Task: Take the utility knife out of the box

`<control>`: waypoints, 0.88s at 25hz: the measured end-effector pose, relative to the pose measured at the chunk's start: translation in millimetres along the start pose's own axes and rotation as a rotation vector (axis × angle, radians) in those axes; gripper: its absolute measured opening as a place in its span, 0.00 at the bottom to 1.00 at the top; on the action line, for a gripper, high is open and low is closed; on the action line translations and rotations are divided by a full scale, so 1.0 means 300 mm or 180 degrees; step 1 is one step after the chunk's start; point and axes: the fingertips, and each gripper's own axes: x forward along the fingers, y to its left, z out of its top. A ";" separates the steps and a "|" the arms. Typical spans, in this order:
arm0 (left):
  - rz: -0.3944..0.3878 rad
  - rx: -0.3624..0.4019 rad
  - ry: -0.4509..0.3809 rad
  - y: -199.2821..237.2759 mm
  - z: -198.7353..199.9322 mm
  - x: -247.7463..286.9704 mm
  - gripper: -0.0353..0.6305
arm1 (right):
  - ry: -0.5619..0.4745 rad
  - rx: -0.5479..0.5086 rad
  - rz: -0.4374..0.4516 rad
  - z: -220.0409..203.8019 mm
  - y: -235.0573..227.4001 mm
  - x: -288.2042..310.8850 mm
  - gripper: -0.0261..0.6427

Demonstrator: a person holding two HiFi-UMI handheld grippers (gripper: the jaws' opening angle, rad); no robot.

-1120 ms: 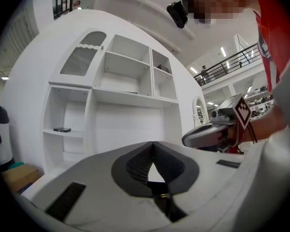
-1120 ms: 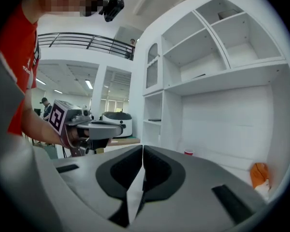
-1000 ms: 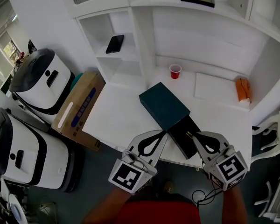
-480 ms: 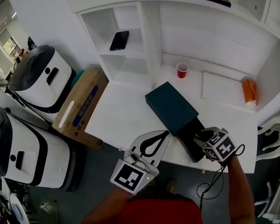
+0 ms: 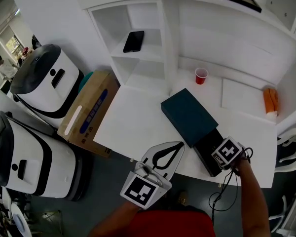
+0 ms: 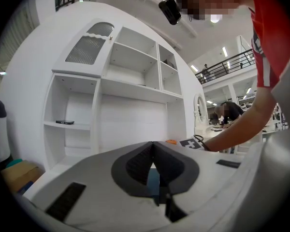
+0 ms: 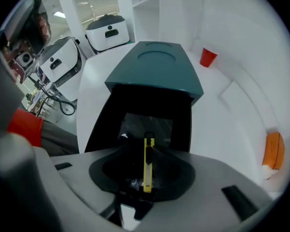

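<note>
Head view: a white table [image 5: 138,127] runs from centre to right, set against white shelving [image 5: 153,38] with a phone [image 5: 133,41] on one shelf. On the table a teal box [image 5: 188,116] lies slantwise, its black tray [image 5: 207,154] slid out toward the lower right edge. Behind it are a red cup [image 5: 201,75], a white sheet [image 5: 239,95] and an orange thing [image 5: 270,101] at far right. On the grey floor at left are a cardboard box [image 5: 86,112] and two white machines [image 5: 39,80]. The right gripper [image 5: 223,154] reaches into the tray, and the left gripper [image 5: 179,144] hangs off the table's near edge, at lower centre. Left gripper view: its jaws [image 6: 152,149] are pressed together with nothing between them and aim at the shelving across a bright hall; an arm crosses at right. Right gripper view: the right gripper [image 7: 147,178] pinches the yellow knife [image 7: 148,153], which stands on edge over the tray's [image 7: 135,115] near end. The box [image 7: 157,69] lies beyond it, with the cup [image 7: 208,57] at upper right and the machines [image 7: 108,33] at upper left.
</note>
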 end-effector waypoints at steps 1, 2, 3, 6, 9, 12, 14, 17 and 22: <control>-0.0002 -0.0005 0.0008 0.007 -0.004 0.001 0.06 | 0.0056 0.0013 0.0010 -0.005 -0.001 0.011 0.26; -0.0003 -0.0010 0.0014 0.014 -0.007 0.003 0.06 | 0.0101 0.0020 0.0022 -0.008 -0.001 0.021 0.26; -0.0006 -0.0015 0.0018 0.020 -0.009 0.004 0.06 | 0.0137 0.0021 0.0037 -0.010 0.001 0.027 0.26; -0.0021 -0.0024 0.0030 0.032 -0.013 0.006 0.06 | 0.0206 0.0006 0.0080 -0.008 0.006 0.030 0.25; -0.0047 -0.0023 0.0036 0.035 -0.019 0.015 0.06 | 0.0208 0.0014 0.0130 -0.006 0.017 0.029 0.20; -0.0064 -0.0048 0.0046 0.035 -0.024 0.021 0.06 | 0.0164 0.0013 0.0121 -0.006 0.024 0.027 0.17; -0.0079 -0.0047 0.0049 0.031 -0.025 0.024 0.06 | 0.0132 -0.0006 0.0110 -0.007 0.026 0.026 0.16; -0.0116 -0.0029 0.0046 0.016 -0.021 0.028 0.06 | 0.0001 -0.0025 0.0064 0.000 0.026 0.004 0.16; -0.0167 -0.0031 0.0027 -0.004 -0.011 0.026 0.06 | -0.0616 0.0057 -0.0110 0.071 0.016 -0.154 0.16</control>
